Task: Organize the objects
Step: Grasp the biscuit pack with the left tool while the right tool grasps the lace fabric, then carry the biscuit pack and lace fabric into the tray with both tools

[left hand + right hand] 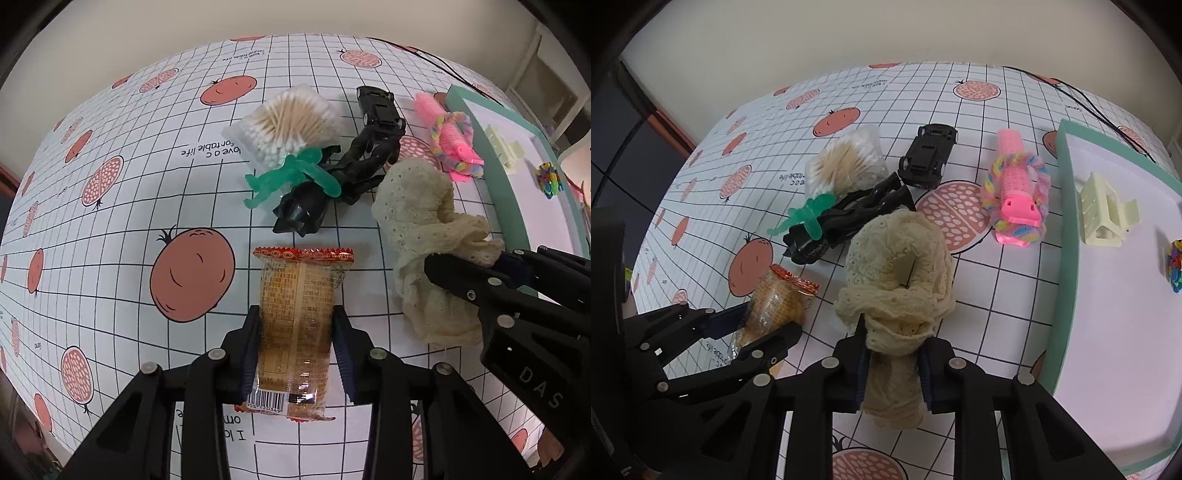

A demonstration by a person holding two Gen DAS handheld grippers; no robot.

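My left gripper (297, 325) is shut on an orange snack packet (295, 325), which lies lengthwise between the fingers just over the tablecloth. To its right, my right gripper (892, 354) is shut on a cream knitted sock (897, 258) whose far end rests bunched on the table. In the right wrist view the left gripper (768, 325) with the snack packet (775, 302) shows at lower left. Beyond lie a bag of cotton swabs (288, 122), a green toy figure (291, 177), a black claw clip (332, 192), a black toy car (929, 155) and a pink hair roller (1015, 188) with a rainbow scrunchie.
A shallow tray with a teal rim (1067, 236) and white floor stands at the right, holding a cream hair clip (1104, 218) and a multicoloured bead piece (1176, 269). A black cable (1082, 99) runs over the table's far right. The wall is close behind the table.
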